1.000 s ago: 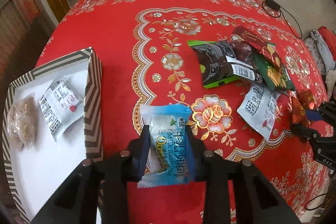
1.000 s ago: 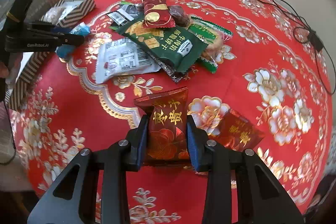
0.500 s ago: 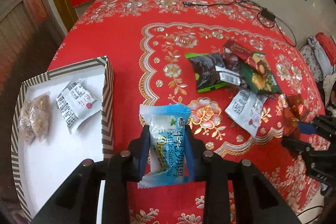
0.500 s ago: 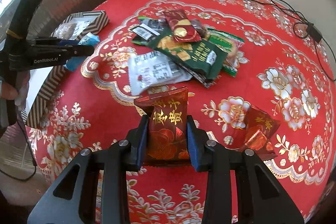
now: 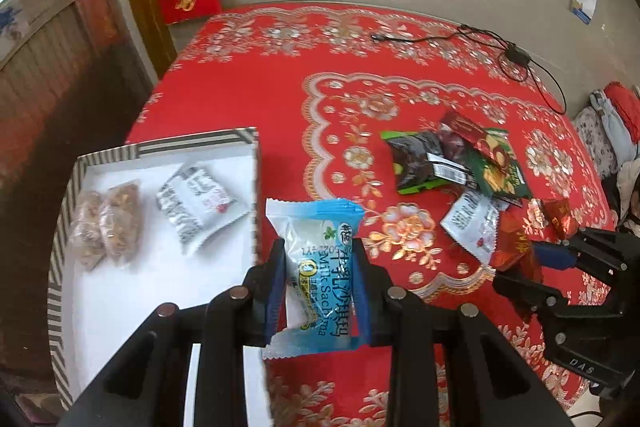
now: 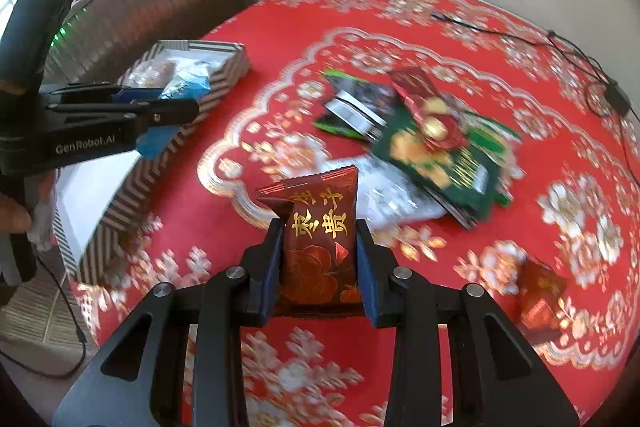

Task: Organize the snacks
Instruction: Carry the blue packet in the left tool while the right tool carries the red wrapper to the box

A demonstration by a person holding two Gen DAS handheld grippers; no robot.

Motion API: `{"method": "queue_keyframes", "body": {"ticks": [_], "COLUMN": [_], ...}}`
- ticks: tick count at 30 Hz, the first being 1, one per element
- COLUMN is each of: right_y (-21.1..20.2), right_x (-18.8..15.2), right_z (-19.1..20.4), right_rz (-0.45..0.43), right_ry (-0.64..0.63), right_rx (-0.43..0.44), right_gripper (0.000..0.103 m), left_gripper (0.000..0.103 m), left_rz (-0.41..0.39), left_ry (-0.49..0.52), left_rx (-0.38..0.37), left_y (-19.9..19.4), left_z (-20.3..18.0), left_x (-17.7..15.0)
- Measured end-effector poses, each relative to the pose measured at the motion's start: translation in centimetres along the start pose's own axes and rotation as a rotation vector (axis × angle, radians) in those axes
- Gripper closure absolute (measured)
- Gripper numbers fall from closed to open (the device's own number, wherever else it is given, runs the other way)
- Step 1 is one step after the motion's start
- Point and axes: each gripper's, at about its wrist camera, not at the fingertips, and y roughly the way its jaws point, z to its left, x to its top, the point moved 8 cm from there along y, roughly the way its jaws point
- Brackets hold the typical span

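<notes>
My left gripper (image 5: pixel 318 267) is shut on a blue and white Milk Sachima packet (image 5: pixel 318 267) and holds it above the table, beside the right wall of a striped box (image 5: pixel 256 187). The box holds a white packet (image 5: pixel 196 203) and two clear nut bars (image 5: pixel 108 223). My right gripper (image 6: pixel 318 247) is shut on a dark red packet with gold characters (image 6: pixel 320 239), lifted over the table's near side. In the right wrist view the left gripper (image 6: pixel 160 111) hangs over the striped box (image 6: pixel 224 67).
A pile of snack packets (image 5: pixel 460 163) lies mid-table: black-green, dark green, red and white ones. A small red packet (image 6: pixel 538 291) lies apart near the table edge. A black cable (image 5: pixel 500 51) runs along the far side. The red tablecloth (image 5: pixel 256 95) covers the round table.
Both grippers have risen and pulled back with their packets, so more of the table shows. The left gripper has shifted toward the striped box. The right wrist view has swung left.
</notes>
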Motion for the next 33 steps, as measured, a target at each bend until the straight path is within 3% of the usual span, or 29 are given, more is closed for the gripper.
{"method": "queue_keyframes", "body": {"ticks": [20,33], "right_y": [4.4,6.7], "right_x": [6.9,9.0], "right_z": [11.0,15.8], "right_rz": [-0.028,-0.013], "right_ry": [-0.106,-0.158], "right_rx": [0.109,0.151], "right_gripper": [0.07,0.07], "left_gripper": [0.071,0.071], "left_rz": [-0.003,0.042], "left_ry": [-0.131,-0.189], "left_rx": [0.093,0.14], "left_y": [-0.8,0.3], "left_z": [10.4,15.1], "left_x": [-2.2,-4.3]}}
